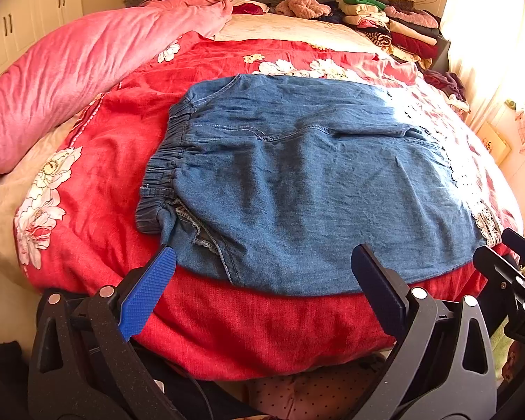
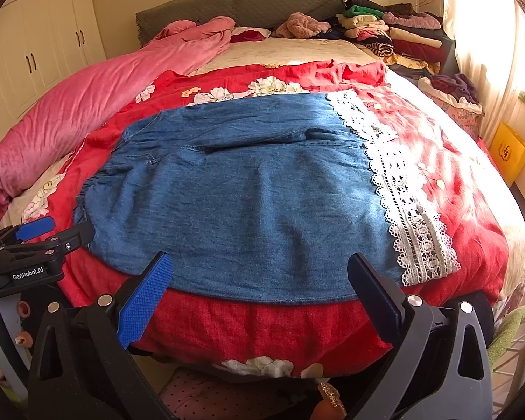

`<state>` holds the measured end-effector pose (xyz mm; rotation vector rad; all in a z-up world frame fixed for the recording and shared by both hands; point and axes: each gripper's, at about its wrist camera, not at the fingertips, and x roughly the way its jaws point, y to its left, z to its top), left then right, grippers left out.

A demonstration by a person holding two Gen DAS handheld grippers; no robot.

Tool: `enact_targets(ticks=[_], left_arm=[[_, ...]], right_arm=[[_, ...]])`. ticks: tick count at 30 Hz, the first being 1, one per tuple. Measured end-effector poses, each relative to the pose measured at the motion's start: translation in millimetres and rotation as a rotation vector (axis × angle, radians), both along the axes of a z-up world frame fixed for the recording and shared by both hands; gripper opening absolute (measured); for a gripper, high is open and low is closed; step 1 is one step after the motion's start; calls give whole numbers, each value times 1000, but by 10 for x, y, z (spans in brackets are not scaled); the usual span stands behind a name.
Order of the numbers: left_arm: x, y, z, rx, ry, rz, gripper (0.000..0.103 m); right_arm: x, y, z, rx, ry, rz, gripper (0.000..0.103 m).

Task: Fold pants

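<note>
Pants [image 1: 297,182] (denim) lie flat; left gripper [image 1: 262,273] and right gripper [image 2: 260,276] gape wide, holding nothing.

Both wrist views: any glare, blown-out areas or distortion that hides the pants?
Left wrist view: window sunlight washes out the far right of the denim pants and their lace trim; the bed edge bows from fisheye. Right wrist view: the lace trim stays readable, with glare limited to the curtain. Both sharp; both tools open.
</note>
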<state>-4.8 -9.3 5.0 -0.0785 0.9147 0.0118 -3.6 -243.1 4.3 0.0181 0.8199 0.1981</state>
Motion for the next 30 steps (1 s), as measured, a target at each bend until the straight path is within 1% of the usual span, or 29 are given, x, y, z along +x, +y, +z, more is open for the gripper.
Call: enact_targets(ticks=[10, 19, 25, 30], left_arm=[[38, 94, 23, 7, -3, 6, 94], [174, 205, 8, 14, -11, 22, 94], [365, 348, 5, 27, -10, 51, 94], [569, 529, 41, 21, -17, 87, 94]], right_arm=[[36, 57, 18, -15, -6, 13, 99], [167, 189, 62, -30, -14, 49, 99], [405, 312, 81, -56, -16, 92, 99], [749, 387, 73, -46, 18, 123, 99]])
